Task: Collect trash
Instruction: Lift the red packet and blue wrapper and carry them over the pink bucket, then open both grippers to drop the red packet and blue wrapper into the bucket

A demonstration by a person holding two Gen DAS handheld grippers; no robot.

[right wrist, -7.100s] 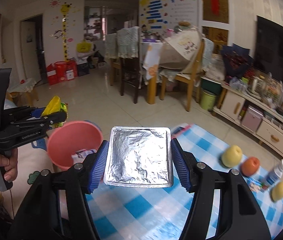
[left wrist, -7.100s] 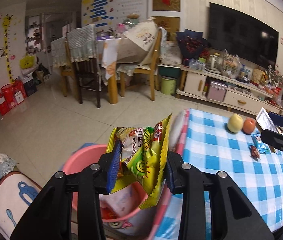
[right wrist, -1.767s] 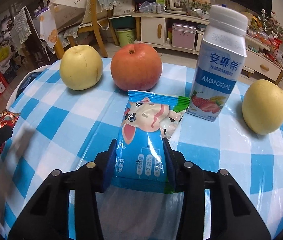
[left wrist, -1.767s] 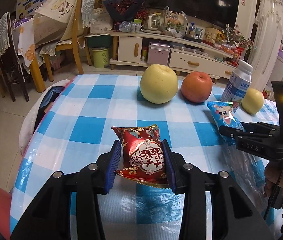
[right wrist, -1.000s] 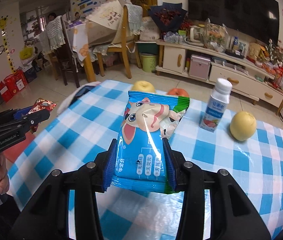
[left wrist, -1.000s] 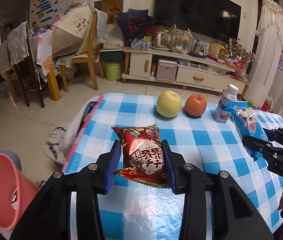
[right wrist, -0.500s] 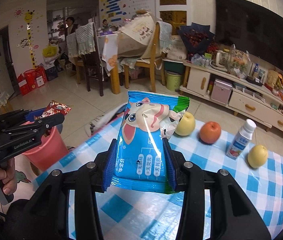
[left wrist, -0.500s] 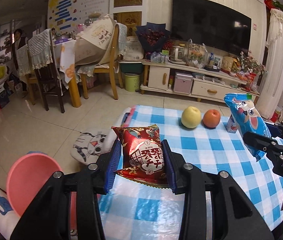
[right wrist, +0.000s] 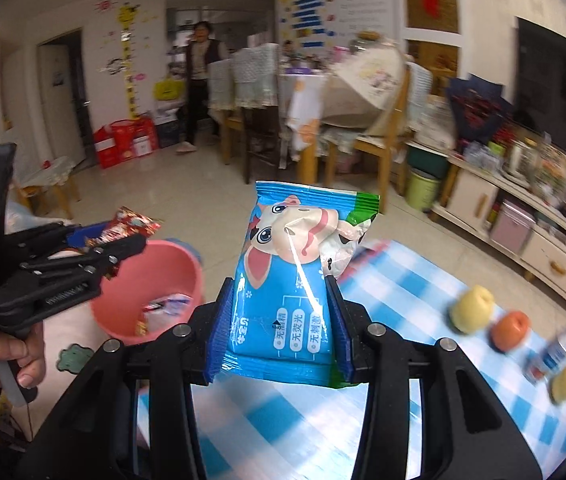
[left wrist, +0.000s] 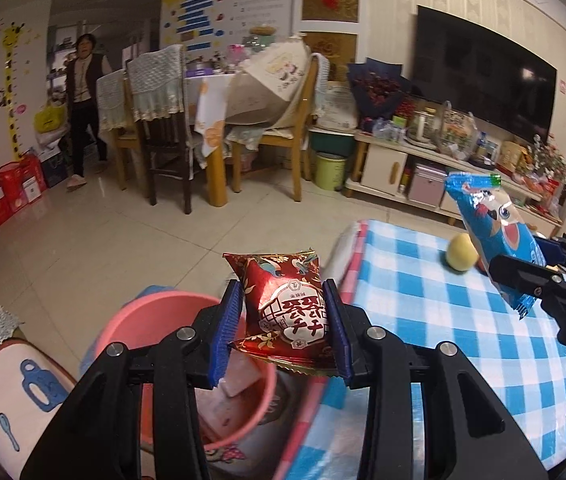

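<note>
Over the pink bucket (left wrist: 171, 312) beside the checked table (left wrist: 443, 320), the left gripper (left wrist: 283, 332) clamps a glossy red snack wrapper (left wrist: 283, 312); the right gripper (right wrist: 279, 328) clamps a blue cow-print packet (right wrist: 295, 280) above the table edge. Risk — a release short of the rim drops these light, crinkly wrappers onto the floor.

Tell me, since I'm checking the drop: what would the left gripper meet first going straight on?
Probably the pink bucket: the left gripper, shut on the red wrapper, points down over its rim, though depth is unclear.
</note>
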